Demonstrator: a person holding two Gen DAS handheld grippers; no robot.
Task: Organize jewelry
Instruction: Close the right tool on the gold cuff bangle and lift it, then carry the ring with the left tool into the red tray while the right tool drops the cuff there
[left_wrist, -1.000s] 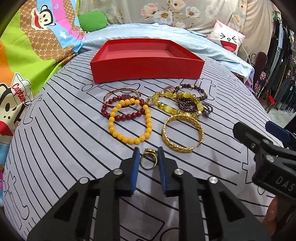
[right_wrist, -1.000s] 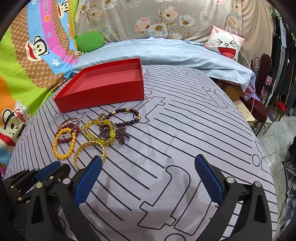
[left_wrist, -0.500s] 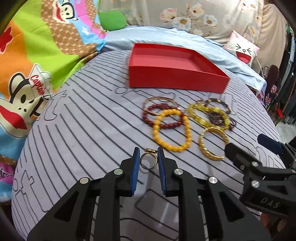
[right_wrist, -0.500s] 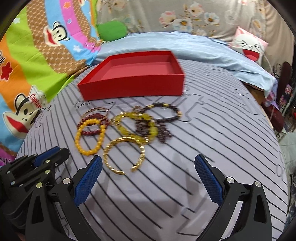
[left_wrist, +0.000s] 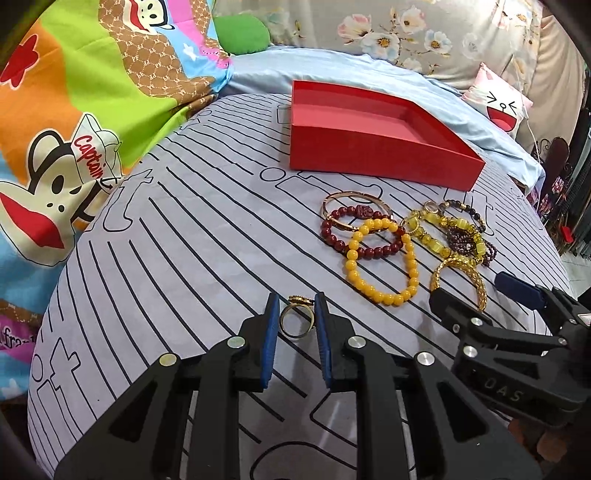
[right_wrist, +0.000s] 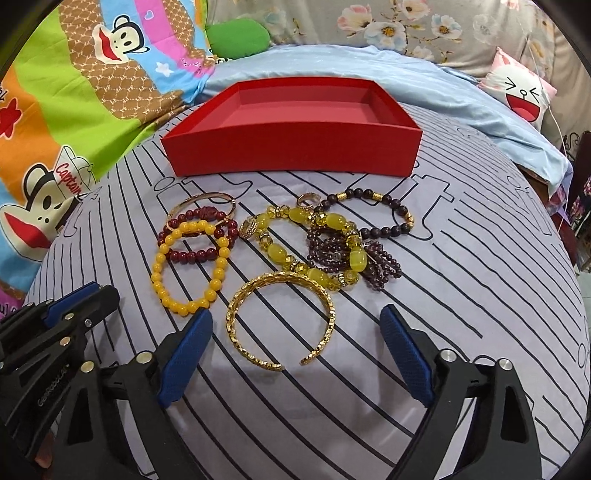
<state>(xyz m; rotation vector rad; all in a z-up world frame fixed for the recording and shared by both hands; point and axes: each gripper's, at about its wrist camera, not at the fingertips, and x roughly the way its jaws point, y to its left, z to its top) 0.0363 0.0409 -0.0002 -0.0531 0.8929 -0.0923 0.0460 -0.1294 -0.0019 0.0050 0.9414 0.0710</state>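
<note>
Left gripper (left_wrist: 295, 326) clamps gold ring (left_wrist: 294, 324), upright, ornament up.

Blk hand-held gripper (left_wrist: 295, 325) frames w/ blue pads (left_wrist: 271, 343), silver screws.

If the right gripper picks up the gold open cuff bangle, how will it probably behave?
The gold cuff bangle looks like rigid metal, so it should probably keep its shape rather than droop. Its open gap suggests it may flex if squeezed across. Its shiny surface might slip between the pads; the right gripper has its jaws open around it.
</note>
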